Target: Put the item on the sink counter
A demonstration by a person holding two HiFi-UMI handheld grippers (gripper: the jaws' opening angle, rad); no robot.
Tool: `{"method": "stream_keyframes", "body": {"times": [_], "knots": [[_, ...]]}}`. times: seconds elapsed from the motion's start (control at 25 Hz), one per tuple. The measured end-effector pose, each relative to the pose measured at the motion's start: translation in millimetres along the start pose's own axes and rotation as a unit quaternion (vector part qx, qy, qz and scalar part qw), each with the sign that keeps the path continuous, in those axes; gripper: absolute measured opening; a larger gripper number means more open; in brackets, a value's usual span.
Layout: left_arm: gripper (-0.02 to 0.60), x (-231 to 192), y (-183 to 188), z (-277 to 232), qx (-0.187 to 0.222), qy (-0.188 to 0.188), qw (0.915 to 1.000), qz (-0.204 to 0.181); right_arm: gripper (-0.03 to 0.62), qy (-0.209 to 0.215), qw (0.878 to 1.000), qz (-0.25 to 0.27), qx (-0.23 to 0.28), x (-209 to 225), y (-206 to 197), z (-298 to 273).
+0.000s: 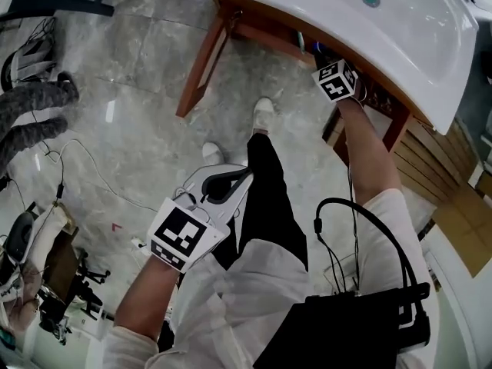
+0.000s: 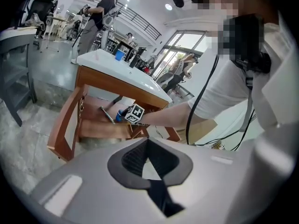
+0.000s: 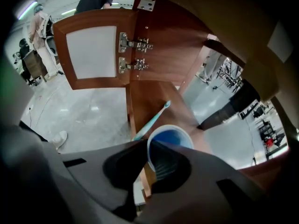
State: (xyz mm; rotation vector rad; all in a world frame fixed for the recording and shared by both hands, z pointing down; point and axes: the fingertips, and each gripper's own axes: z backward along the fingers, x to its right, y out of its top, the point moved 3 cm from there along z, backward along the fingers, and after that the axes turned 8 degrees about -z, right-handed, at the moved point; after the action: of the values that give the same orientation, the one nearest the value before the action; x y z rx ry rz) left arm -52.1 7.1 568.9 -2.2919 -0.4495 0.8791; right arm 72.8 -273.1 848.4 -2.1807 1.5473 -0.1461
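In the right gripper view, a blue cup (image 3: 170, 138) stands on the wooden shelf (image 3: 149, 94) under the sink. My right gripper (image 3: 149, 158) is shut on its near wall. A teal toothbrush (image 3: 156, 117) lies on the shelf just behind the cup. From the head view, only that gripper's marker cube (image 1: 336, 81) shows, tucked beneath the white sink counter (image 1: 415, 44). My left gripper (image 1: 234, 181) hangs over the floor by my legs, shut and with nothing in it. It looks towards the sink counter (image 2: 112, 64) and the right gripper's cube (image 2: 135, 113).
The cabinet door (image 3: 91, 50) stands open to the left, hinges showing. A wooden leg (image 1: 201, 68) of the sink stand slants down to the floor. Cables and chair bases (image 1: 31, 114) crowd the left floor. Another blue cup (image 2: 120, 55) sits on the counter. People stand in the background.
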Motion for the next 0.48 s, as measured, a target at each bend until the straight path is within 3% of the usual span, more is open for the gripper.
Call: {"method": "stream_keyframes", "body": {"times": [0.48], "knots": [[0.005,-7.8,-6.8,4.1,0.007,0.005,0.9999,0.015,0.031,-0.006,1.000,0.014,-0.010,-1.9,-0.1,-11.1]]}}
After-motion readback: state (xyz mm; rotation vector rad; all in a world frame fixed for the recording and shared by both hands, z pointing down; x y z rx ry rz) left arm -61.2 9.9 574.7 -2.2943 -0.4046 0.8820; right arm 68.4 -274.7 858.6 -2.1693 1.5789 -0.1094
